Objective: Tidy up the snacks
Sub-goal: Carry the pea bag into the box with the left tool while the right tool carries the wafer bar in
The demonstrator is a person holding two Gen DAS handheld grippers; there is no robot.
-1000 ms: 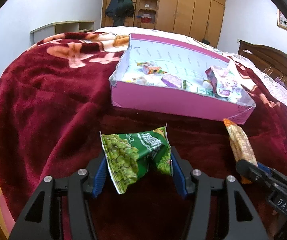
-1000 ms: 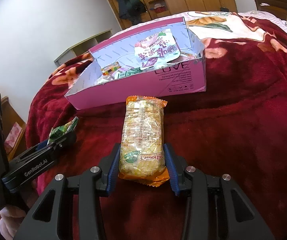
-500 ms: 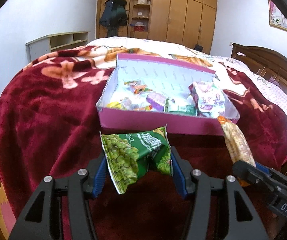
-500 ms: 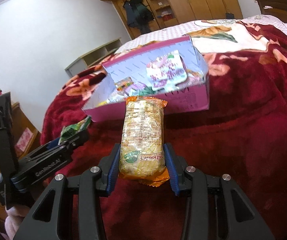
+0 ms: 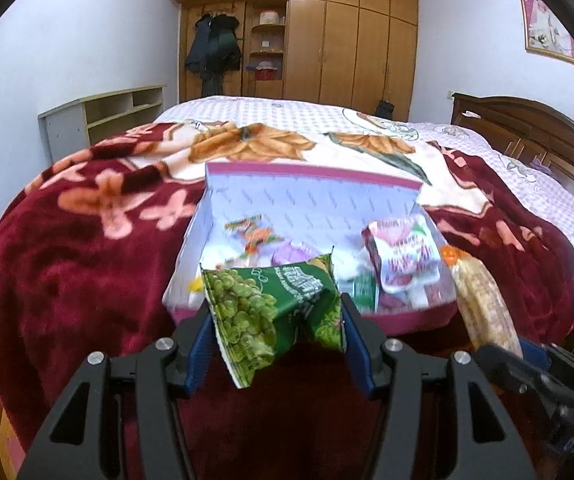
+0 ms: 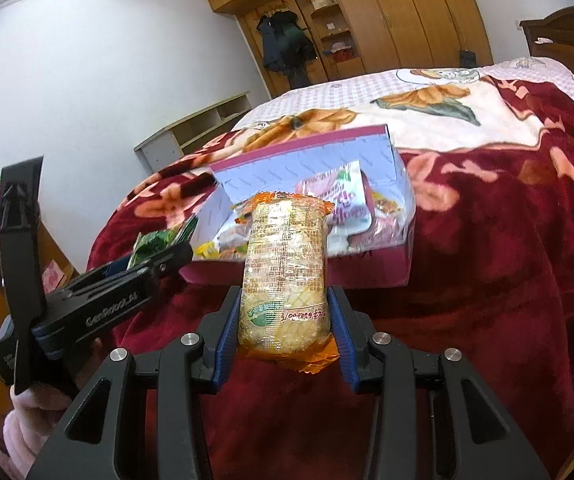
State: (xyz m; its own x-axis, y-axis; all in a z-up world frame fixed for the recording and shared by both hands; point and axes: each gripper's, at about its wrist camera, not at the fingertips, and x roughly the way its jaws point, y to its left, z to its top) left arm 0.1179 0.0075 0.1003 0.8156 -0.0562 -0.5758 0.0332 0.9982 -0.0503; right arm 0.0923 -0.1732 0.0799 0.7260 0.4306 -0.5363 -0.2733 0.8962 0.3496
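My left gripper [image 5: 277,336] is shut on a green pea snack bag [image 5: 271,312], held in the air just before the near wall of the pink box [image 5: 315,184]. My right gripper [image 6: 283,336] is shut on a long orange-and-yellow snack pack [image 6: 285,264], also raised before the box [image 6: 371,280]. The box lies open on the red blanket and holds several snack packets, among them a pink-and-white pouch [image 5: 405,258]. The yellow pack [image 5: 481,300] shows at the right of the left wrist view, and the left gripper [image 6: 159,264] at the left of the right wrist view.
The red flowered blanket [image 5: 67,264] covers the bed. A wooden headboard [image 5: 527,128] stands at the right, a wardrobe [image 5: 327,40] at the far wall and a low shelf [image 5: 103,116] at the left. The bed's edge drops off at the near left.
Both grippers have risen with their snacks and moved towards the box, so the box now sits lower and closer behind the held packs.
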